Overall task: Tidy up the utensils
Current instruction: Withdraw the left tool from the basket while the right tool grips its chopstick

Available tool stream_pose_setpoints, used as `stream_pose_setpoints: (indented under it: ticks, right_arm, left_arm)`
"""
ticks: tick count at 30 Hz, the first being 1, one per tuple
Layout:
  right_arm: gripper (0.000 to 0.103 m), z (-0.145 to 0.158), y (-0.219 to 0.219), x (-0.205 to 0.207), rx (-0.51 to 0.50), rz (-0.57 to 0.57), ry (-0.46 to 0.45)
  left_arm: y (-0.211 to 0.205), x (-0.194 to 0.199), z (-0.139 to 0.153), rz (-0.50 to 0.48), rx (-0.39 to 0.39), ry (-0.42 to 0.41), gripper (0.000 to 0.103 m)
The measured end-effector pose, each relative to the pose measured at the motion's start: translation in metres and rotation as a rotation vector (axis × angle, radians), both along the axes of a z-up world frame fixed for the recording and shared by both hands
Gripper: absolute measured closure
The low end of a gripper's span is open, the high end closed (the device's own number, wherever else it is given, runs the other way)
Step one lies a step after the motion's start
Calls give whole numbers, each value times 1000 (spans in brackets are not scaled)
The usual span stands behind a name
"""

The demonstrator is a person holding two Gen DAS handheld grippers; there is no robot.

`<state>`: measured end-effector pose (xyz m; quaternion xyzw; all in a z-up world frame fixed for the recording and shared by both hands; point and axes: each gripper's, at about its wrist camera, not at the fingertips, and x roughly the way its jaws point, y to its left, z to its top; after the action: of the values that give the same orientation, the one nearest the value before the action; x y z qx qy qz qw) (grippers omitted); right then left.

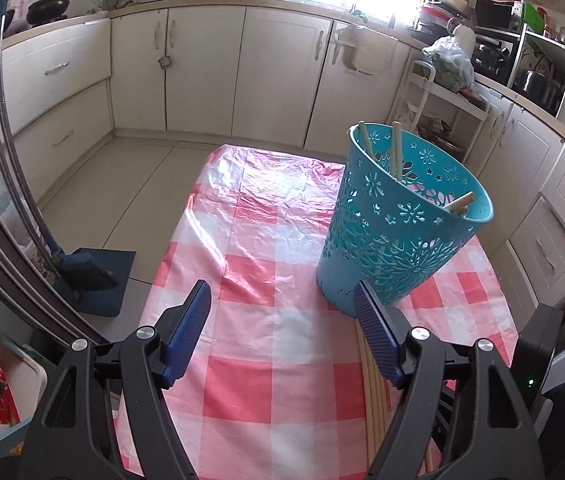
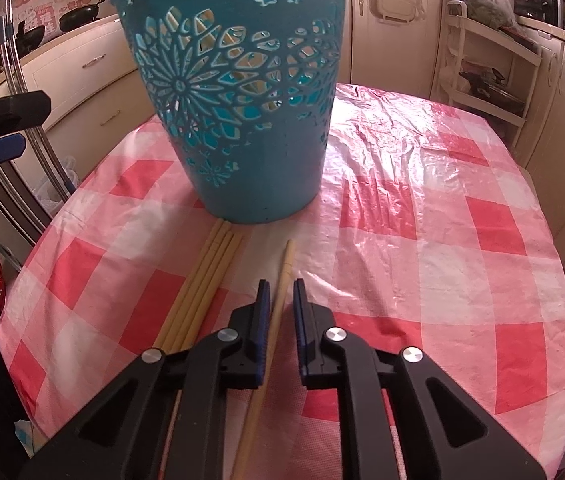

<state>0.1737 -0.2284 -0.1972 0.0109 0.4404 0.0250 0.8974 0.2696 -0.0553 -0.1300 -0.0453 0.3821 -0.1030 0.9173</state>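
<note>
Left wrist view: the left gripper (image 1: 282, 300) hangs wide open and empty over bare checked cloth (image 1: 250, 264), angled down. The basket (image 1: 398, 224) holding chopsticks (image 1: 396, 152) stands just right; floor lies beyond the far edge.

Right wrist view: the right gripper (image 2: 281, 300) is nearly closed around one chopstick (image 2: 284, 276); whether the pads press it I cannot tell. Four more (image 2: 206, 276) lie left, tips touching the basket (image 2: 238, 92).

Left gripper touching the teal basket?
Cannot tell. Left wrist view: the open left gripper has one finger overlapping the teal basket base; no gap or contact shows plainly.
</note>
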Motion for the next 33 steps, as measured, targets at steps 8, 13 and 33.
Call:
stream_pose_setpoints:
  ticks: [8,13,33]
  right_arm:
    - [90,1,0,1,-1,3,3]
    - [90,1,1,2,-4,4,3]
    - [90,0,0,1,-5,6,2]
  left_arm:
    - [-3,2,-6,-5,10,16,33]
    - [-5,2,-7,-9,14,20,33]
    - [-5,3,-9,-9,14,23,33]
